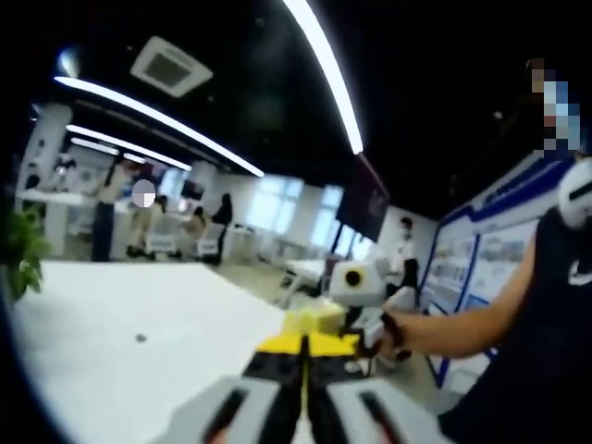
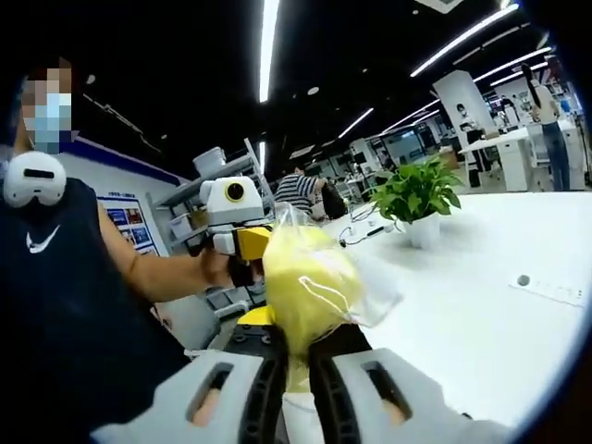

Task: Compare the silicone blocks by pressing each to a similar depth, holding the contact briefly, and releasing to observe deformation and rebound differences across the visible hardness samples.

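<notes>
Yellow bagged block point(image 2: 310, 277) upright, right tongs point(image 2: 294, 365) pinching

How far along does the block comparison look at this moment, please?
Nothing looks pressed yet. In hand: the right claw is shut on a yellow block in a clear bag, held above the white table; the left claw is shut. Left: every pressing, hold and release.

Bagged block point(image 2: 310, 277) between right hand-held gripper point(image 2: 296, 370) jaws; potted plant point(image 2: 418, 196) probably behind, on table point(image 2: 481, 305).

Left claw point(image 1: 305, 356) closed, right claw point(image 2: 296, 356) clamped, both raised
</notes>
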Motion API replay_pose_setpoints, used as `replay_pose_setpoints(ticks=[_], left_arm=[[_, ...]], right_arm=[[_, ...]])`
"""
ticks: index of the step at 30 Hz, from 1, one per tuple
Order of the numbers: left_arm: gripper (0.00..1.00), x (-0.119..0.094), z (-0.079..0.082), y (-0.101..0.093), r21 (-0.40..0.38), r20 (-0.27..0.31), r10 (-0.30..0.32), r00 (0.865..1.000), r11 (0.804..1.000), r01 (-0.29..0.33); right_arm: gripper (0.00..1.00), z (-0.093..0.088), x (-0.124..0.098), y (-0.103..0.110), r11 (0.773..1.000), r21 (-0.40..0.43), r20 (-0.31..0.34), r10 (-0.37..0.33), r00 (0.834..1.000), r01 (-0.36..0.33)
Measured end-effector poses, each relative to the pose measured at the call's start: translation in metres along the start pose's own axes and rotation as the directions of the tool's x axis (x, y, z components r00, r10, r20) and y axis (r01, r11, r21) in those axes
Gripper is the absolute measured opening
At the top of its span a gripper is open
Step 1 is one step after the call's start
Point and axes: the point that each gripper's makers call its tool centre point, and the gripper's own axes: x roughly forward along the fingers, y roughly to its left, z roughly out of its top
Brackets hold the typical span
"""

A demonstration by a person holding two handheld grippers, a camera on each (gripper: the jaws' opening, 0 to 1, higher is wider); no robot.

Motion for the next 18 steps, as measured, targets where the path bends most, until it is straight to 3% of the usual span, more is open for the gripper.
replay_pose_setpoints(ticks=[9,18], left_arm=[[0.00,0.000,0.005,-0.004,-0.046,0.040,-0.009,0.999,0.999,0.011],[0.00,-0.006,0.016,-0.004,-0.046,0.068,-0.013,0.998,0.999,0.016]], right_arm=[[0.12,0.002,0.000,0.001,1.000,-0.014,0.021,-0.014,1.000,0.014],[0.37,0.004,0.003,0.003,0.998,-0.057,0.043,-0.033,0.999,0.036]])
